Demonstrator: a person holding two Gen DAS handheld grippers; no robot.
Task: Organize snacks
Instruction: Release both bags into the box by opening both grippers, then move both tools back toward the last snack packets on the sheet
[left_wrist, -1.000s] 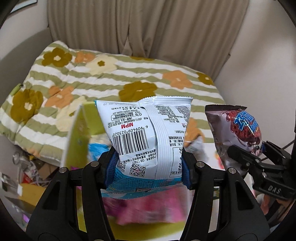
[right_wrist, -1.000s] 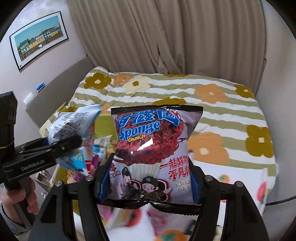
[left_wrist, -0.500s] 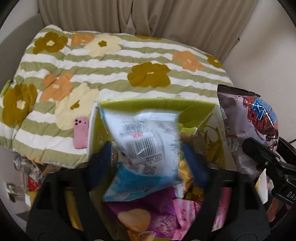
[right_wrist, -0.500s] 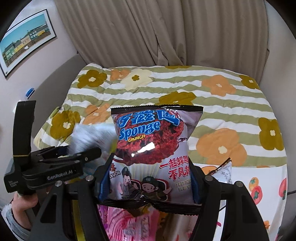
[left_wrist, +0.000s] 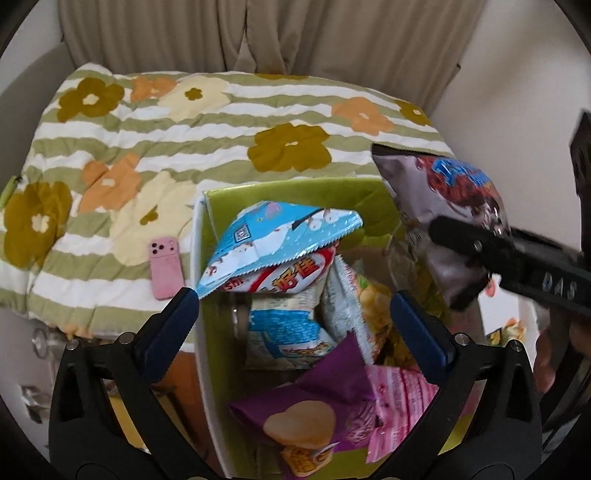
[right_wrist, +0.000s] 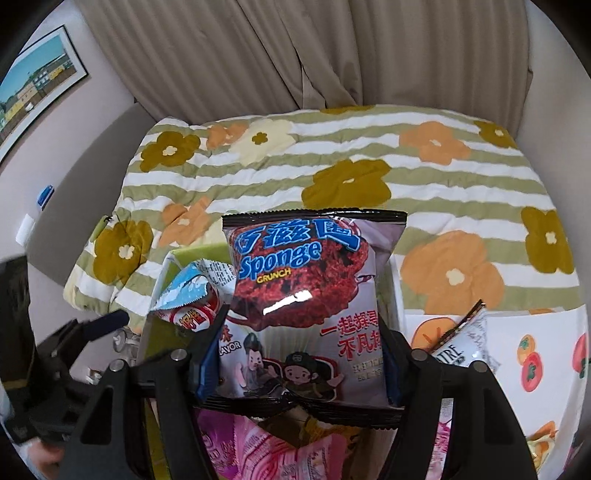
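Snacks fill the green box (left_wrist: 295, 192); left tongs (left_wrist: 295, 317) are opening, empty. Right tongs (right_wrist: 297, 363), at three o'clock, hold the Sponge bag (right_wrist: 306, 295), to drop next.

A lime-green box (left_wrist: 295, 192) holds light-blue (left_wrist: 280, 232), purple (left_wrist: 325, 384) and pink snack bags (left_wrist: 399, 398); beyond, a green-and-white striped quilt (left_wrist: 207, 122) blooms olive, orange and cream beside a pink phone (left_wrist: 165, 267).

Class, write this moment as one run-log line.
left gripper: opening, empty | light blue packet: in green box | right gripper: holding Sponge Crunch bag above box
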